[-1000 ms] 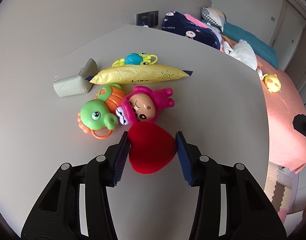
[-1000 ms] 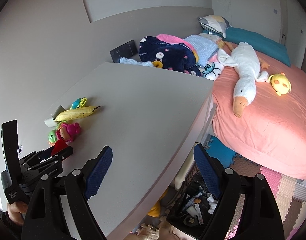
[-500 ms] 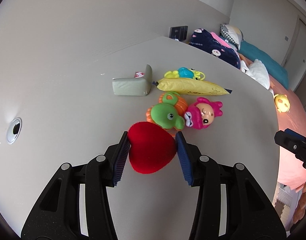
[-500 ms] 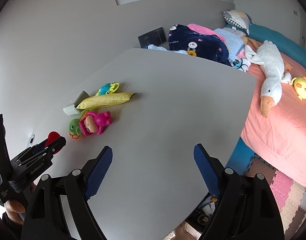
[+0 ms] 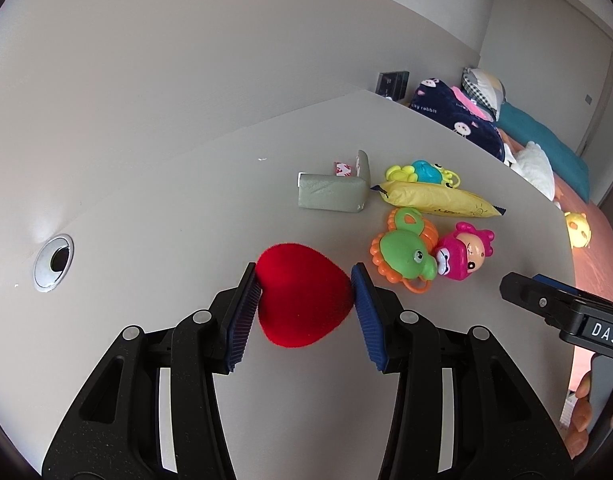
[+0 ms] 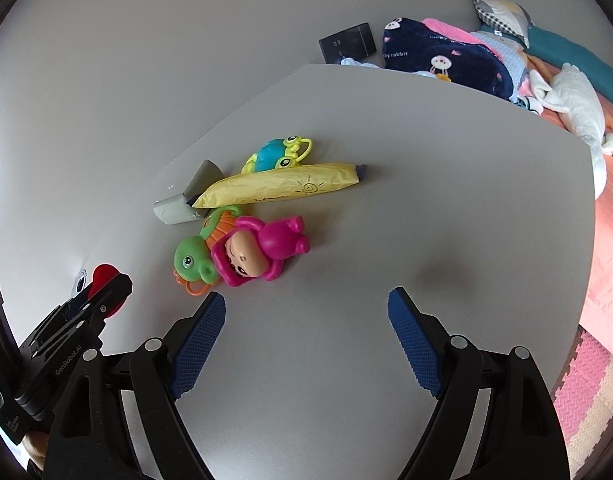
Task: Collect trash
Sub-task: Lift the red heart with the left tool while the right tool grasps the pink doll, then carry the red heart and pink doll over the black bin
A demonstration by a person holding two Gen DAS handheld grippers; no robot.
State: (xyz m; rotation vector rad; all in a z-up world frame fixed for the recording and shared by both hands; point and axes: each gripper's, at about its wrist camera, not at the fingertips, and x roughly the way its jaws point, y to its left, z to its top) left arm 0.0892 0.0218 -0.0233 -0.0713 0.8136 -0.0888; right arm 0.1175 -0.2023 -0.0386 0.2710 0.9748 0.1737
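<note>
The left gripper [image 5: 304,300] has drawn back, jaws clamping a fuzzy red heart [image 5: 304,294]; right gripper [image 6: 306,336] jaws apart.

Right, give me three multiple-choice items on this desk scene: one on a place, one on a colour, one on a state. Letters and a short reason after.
1. Where does the yellow packet lie?
A. between the blue-and-yellow toy and the pink doll
B. on the bed
C. in the right tongs

2. What colour is the heart in the left tongs?
A. green
B. red
C. yellow

3. How do the right tongs stand?
A. shut on the pink doll
B. shut on the yellow packet
C. open, with nothing between them

Answers: 1 A, the packet lies on the desk with the blue-and-yellow toy behind it and the doll in front. 2 B, the heart between the blue pads is plainly red. 3 C, only bare desk shows between the wide-set pads.
</note>
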